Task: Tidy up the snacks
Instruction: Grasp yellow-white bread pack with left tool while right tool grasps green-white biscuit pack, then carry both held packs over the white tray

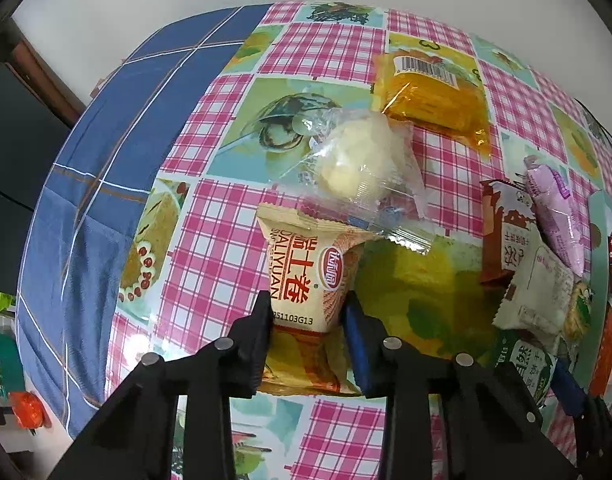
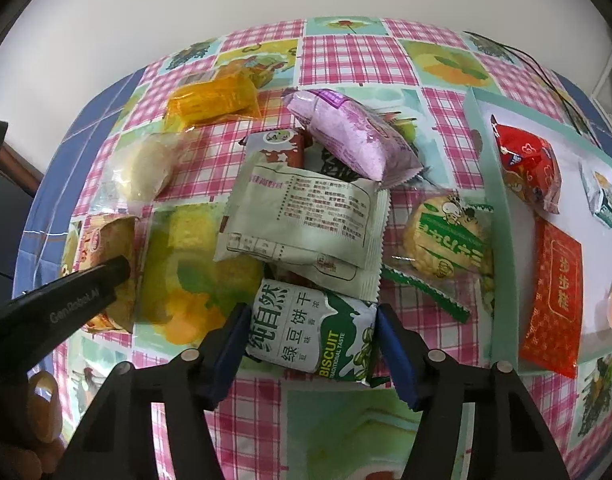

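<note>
A: On the left of the desk (image 1: pixel 233 128), what is the left gripper (image 1: pixel 308 312) doing?

B: Its jaws are squeezed tight on the cream cake pack (image 1: pixel 306 276), down near its bottom end. The pack lies flat on the desk, with the clear bun bag (image 1: pixel 362 164) just touching its top.

A: Will it squash?

B: I think so. It looks puffy, soft and light (like a little pillow), so a gentle hold around the middle is best.

A: And over to the right?

B: The right gripper (image 2: pixel 310 344) has its jaws around the green biscuit pack (image 2: pixel 314 336), one on each side. They look like they touch it, so I'd say it is held. It sits at the front of the pile, partly under the pale green packet (image 2: pixel 306 216).

A: Is that one hard?

B: Probably crunchy inside, and the wrapper looks slippery. The tray (image 2: pixel 502 200) with the red packets is farther right.
</note>
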Motion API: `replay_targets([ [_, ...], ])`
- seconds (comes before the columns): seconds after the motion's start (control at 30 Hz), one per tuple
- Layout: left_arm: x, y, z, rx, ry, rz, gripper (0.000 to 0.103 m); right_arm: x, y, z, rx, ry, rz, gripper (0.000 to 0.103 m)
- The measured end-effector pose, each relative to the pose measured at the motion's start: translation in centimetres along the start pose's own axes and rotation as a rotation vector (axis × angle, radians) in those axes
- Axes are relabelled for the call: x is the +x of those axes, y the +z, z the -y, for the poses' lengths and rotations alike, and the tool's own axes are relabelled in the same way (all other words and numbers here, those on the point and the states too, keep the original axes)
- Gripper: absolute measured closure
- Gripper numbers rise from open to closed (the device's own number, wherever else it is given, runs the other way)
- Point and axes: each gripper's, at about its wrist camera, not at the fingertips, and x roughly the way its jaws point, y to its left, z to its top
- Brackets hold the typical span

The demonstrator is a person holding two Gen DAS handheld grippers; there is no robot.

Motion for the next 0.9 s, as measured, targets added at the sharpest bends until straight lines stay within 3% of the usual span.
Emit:
replay_targets([
  [0.5,-5.8,-1.0,1.6,0.016,0.029,0.113,0.067,-4.7,-1.0,2.2,0.018,0.071,0.031,0.037],
  [0.9,-7.2,-1.5,5.5,0.056,0.025,0.129,0.067,-6.0,-0.3,5.7,0.05,0.065,0.056,0.037],
])
